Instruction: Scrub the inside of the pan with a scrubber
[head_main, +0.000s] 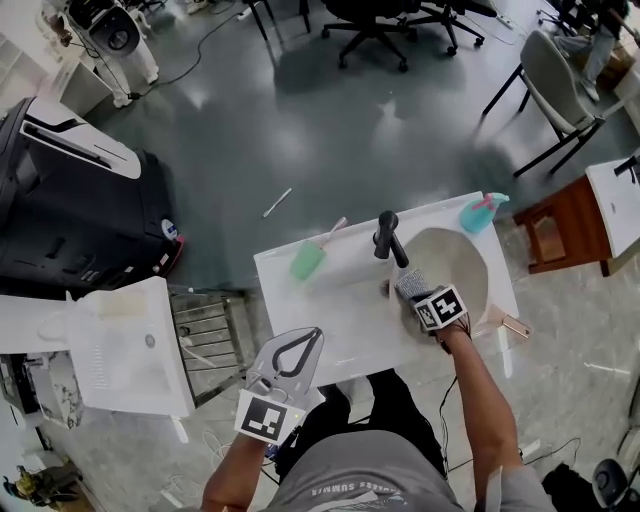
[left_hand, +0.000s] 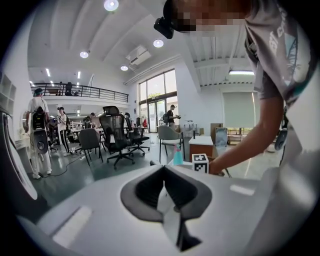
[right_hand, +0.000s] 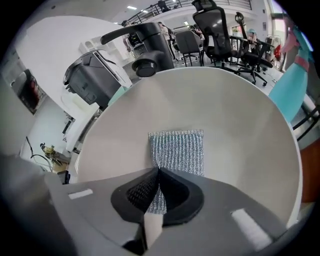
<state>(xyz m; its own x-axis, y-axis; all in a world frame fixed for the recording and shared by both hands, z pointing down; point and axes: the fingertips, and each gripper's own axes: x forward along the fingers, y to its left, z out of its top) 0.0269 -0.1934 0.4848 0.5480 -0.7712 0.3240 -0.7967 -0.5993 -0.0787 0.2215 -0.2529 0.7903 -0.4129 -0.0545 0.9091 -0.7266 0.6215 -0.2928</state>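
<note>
**A:** Which step is under way at the white counter (head_main: 300, 280)?

**B:** Scrubbing, by the look of it. The right gripper (right_hand: 159, 171) is clamped on a silver mesh scrubber (right_hand: 179, 150), which appears to lie against the cream inside of the pan (right_hand: 240, 110). The pan sits at the right of the counter, and its wooden handle (head_main: 508, 324) points near-right.

**A:** And the other claw?

**B:** The left gripper (left_hand: 163, 170) is pinched closed on nothing. It is held near the person and well apart from the pan.

**A:** What does the next move call for?

**B:** Probably pressing the mesh flat and sweeping it over the floor and wall of the pan. Nothing steadies the pan, so it may slide.

**A:** The count?

**B:** One pan, one scrubber and two grippers. There is also one black tap (head_main: 388, 236), one teal brush (head_main: 309, 259) lying to its left, and one teal spray bottle (head_main: 480, 212) at the far right.
</note>
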